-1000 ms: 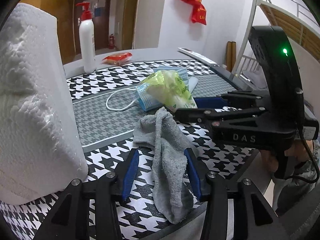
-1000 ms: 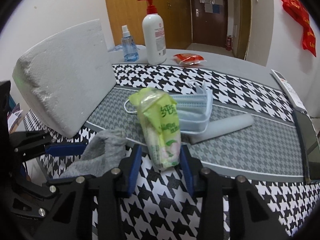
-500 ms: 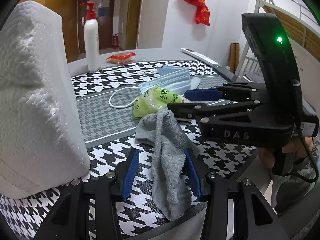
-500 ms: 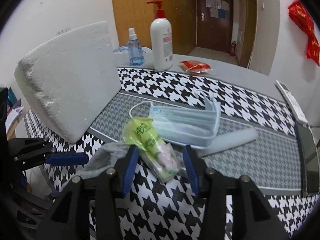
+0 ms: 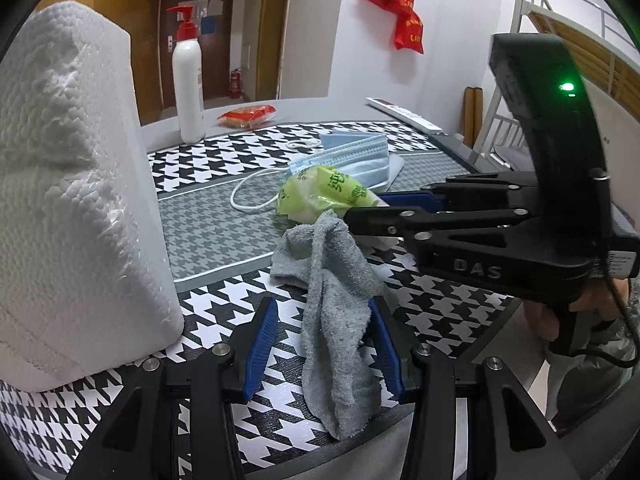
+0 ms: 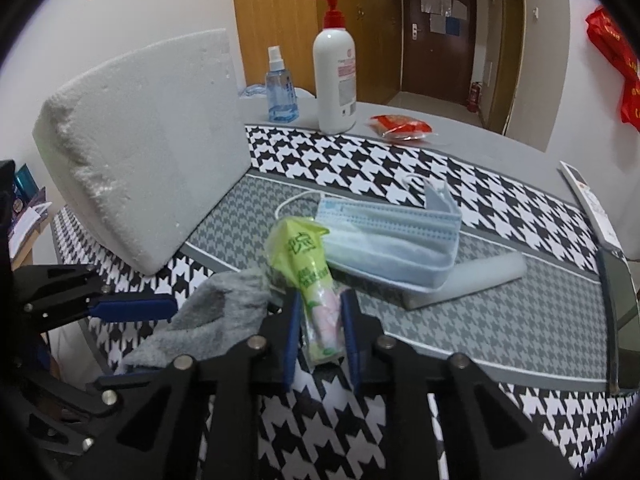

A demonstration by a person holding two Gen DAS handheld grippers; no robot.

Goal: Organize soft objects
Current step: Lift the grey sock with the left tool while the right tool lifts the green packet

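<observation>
Houndstooth cloth (image 6: 460,184), black-and-white with a grey band, covers the table; wooden doors (image 6: 436,32) and a red hanging (image 5: 400,12) are seen at upper frame. A white foam block (image 6: 152,184) stands at left, a pump bottle (image 6: 335,68) behind it. The right gripper (image 6: 320,320), jaws just closed further, is clamped on a green tissue packet (image 6: 306,256) at centre, beside a blue mask (image 6: 392,232). The left gripper (image 5: 324,344) is half open around a grey sock (image 5: 336,304); pad contact cannot be told.
</observation>
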